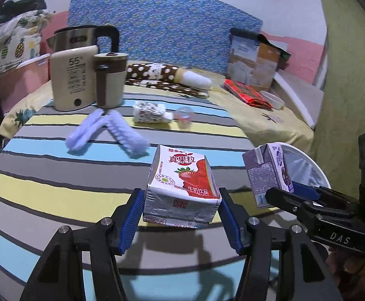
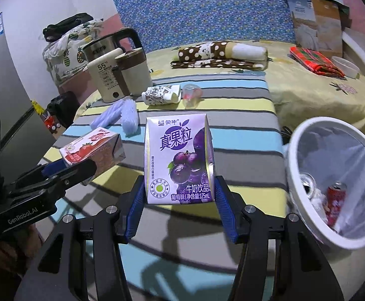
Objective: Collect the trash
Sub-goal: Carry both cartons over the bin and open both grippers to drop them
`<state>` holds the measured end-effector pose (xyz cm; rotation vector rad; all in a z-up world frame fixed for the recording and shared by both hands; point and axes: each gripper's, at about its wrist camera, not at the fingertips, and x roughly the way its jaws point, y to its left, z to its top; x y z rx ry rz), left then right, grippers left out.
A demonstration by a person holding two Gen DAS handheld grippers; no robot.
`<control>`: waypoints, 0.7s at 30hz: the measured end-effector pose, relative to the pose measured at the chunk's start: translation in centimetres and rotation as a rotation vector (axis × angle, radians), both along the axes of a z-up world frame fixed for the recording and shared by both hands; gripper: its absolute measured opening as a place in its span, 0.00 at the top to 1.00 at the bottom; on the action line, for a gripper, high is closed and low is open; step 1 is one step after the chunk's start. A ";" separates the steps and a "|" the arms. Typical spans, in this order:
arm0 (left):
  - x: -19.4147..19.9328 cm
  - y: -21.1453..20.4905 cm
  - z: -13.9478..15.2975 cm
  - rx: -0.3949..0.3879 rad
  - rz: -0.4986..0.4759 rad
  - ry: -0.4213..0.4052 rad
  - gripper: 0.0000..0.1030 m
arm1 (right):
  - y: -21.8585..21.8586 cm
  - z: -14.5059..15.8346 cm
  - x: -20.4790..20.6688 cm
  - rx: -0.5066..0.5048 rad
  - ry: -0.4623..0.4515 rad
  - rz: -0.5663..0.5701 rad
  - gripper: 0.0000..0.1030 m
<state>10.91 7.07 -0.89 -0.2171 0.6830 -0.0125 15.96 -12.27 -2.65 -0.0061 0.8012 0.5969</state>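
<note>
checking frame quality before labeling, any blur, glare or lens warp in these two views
Left wrist view: the fluffy pale-blue chenille sticks are smeared by blur, while the strawberry milk carton stays sharp; fisheye bends the striped tablecloth. Right wrist view: the white trash bin has a soft rim, purple grape milk carton crisp.

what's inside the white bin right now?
Inside the white bin, lined with a clear bag: a red can upright, a silver can top, and something white between them. The near wall covers the bottom, so anything below these is hidden.
</note>
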 end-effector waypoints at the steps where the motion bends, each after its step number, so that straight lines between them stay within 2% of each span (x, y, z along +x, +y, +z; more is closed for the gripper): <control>1: -0.1 -0.5 0.1 0.001 -0.009 -0.001 0.43 | -0.3 0.0 -0.1 0.002 -0.001 -0.004 0.46; 10: -0.2 -4.1 0.8 0.004 -0.093 -0.010 0.43 | -3.3 0.3 -0.7 0.012 -0.011 -0.080 0.46; 21: 2.1 -9.1 1.5 -0.007 -0.214 -0.029 0.43 | -8.2 0.3 -0.2 0.027 -0.026 -0.206 0.46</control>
